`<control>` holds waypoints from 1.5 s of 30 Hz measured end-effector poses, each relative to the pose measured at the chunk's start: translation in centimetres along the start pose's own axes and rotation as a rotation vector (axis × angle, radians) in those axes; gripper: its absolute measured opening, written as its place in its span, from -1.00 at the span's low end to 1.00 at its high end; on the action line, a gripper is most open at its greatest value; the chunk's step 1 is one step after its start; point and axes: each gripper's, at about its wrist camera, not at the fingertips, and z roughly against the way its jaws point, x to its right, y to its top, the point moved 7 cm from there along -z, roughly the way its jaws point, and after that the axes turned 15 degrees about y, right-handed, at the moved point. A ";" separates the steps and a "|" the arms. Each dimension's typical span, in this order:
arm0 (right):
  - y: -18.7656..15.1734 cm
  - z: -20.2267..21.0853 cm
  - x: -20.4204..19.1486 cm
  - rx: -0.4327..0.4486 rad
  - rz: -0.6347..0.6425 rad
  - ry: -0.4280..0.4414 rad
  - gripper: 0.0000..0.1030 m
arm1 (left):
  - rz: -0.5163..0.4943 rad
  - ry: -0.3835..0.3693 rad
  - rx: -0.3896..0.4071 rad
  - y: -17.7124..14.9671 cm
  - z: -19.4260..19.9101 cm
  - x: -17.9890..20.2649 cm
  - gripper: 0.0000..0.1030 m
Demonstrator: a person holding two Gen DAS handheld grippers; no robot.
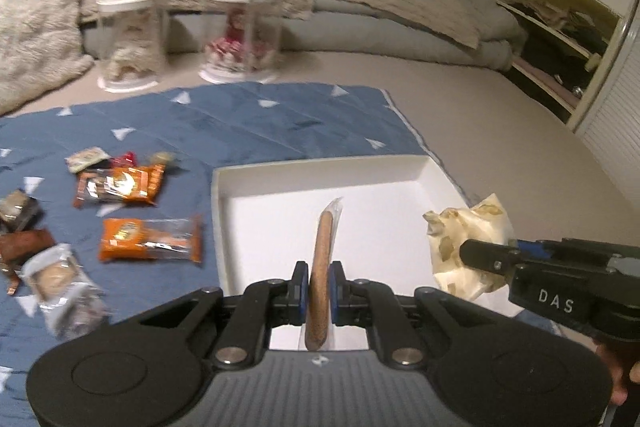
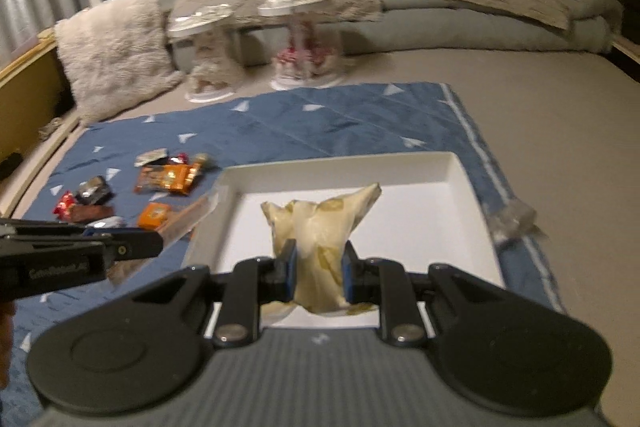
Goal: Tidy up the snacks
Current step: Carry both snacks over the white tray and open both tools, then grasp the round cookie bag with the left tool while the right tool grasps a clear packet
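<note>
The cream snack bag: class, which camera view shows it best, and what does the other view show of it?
The right wrist view: the cream bag sits centred and near, pinched by the right gripper over the white tray. The left wrist view shows it only at the right side, partly hidden by that gripper.

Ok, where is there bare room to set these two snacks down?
The white tray floor is bare, below both held snacks. Open blue quilt lies between the tray and the two clear jars. The quilt left of the tray is crowded with loose snack packets.
</note>
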 end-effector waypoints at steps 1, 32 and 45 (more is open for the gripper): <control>-0.2 0.2 0.7 -0.003 -0.007 -0.008 -0.51 | 0.000 -0.003 -0.010 -0.1 -0.4 0.6 -0.77; -1.8 -2.7 4.3 -0.156 -0.003 -0.125 0.83 | -0.109 0.024 -0.187 -2.9 -4.8 0.3 1.00; -0.7 -4.8 1.3 -0.117 -0.011 -0.093 1.00 | -0.007 0.143 -0.169 -2.6 -3.7 -9.3 1.00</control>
